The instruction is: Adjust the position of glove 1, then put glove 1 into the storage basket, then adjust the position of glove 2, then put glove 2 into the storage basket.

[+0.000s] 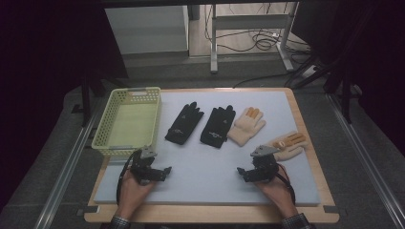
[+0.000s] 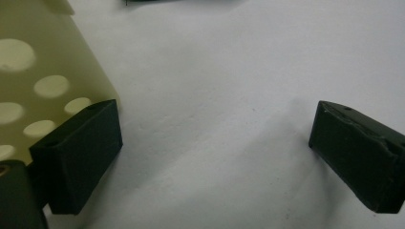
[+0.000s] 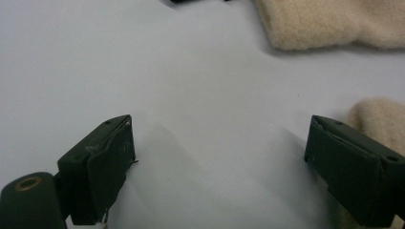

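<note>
Two black gloves (image 1: 184,123) (image 1: 218,125) lie side by side in the middle of the grey mat (image 1: 210,176). Two cream gloves with orange fingertips lie to their right, one (image 1: 247,125) upright and one (image 1: 288,144) angled near the right edge. My left gripper (image 1: 152,168) rests open on the mat just below the basket (image 1: 127,121); its left jaw sits beside the basket wall (image 2: 43,71). My right gripper (image 1: 255,168) rests open on the mat, with cream glove cuffs (image 3: 329,24) (image 3: 377,119) ahead and beside its right jaw. Nothing lies between either pair of jaws.
The pale yellow perforated basket stands empty at the mat's back left. The mat lies on a wooden board (image 1: 305,124). Beyond the table stand a desk frame (image 1: 248,28) and floor cables (image 1: 260,40).
</note>
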